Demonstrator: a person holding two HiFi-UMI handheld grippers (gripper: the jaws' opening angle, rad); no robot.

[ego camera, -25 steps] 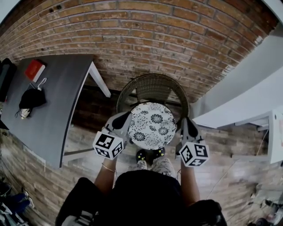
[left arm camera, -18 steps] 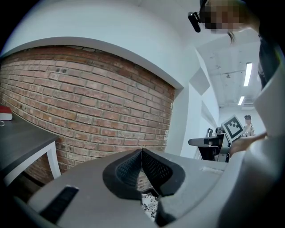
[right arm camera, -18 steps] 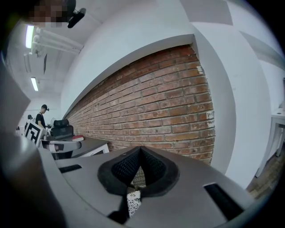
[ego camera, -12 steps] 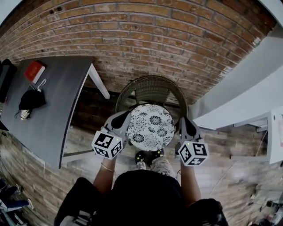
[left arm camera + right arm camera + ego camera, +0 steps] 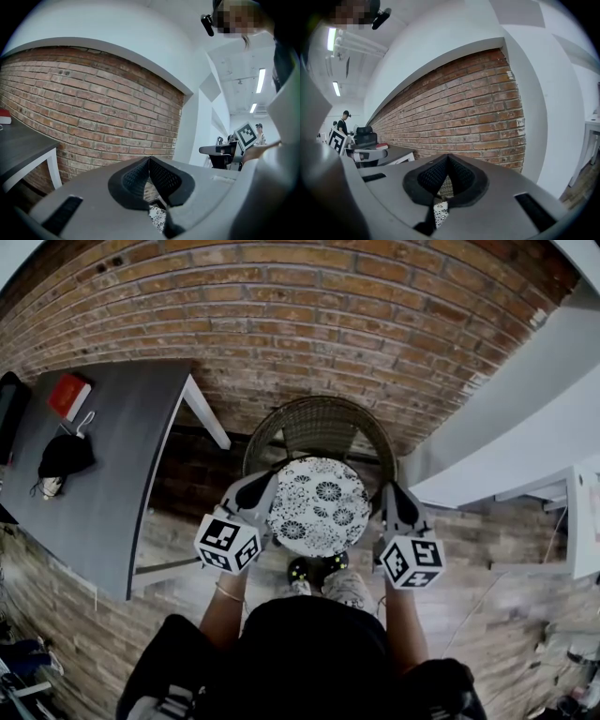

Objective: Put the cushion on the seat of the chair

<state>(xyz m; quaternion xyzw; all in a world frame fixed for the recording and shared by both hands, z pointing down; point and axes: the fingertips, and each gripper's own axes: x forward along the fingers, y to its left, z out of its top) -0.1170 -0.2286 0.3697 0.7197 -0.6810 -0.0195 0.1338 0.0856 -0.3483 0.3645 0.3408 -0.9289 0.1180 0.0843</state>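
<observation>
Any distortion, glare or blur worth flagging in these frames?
Head view: heavy fisheye bows the brick wall; the cushion is sharp. Left gripper view: ceiling lights blow out; mosaic patch at top. Right gripper view: bowed wall, dark rim, no motion blur.

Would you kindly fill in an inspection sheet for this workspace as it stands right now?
Surface: wicker chair by the brick wall; its seat is mostly hidden under the cushion, and I cannot tell whether the cushion touches it.
Job's things: round floral cushion, held over the chair by its left and right edges.
Clutter: grey table at left, bearing a red book and a black bundle.
Grippers: left gripper shut on the cushion's left edge; right gripper shut on its right edge.
Cables: a pale loop beside the black bundle; cord or strap, unclear.
Surroundings: white wall at right, wood-look floor.
</observation>
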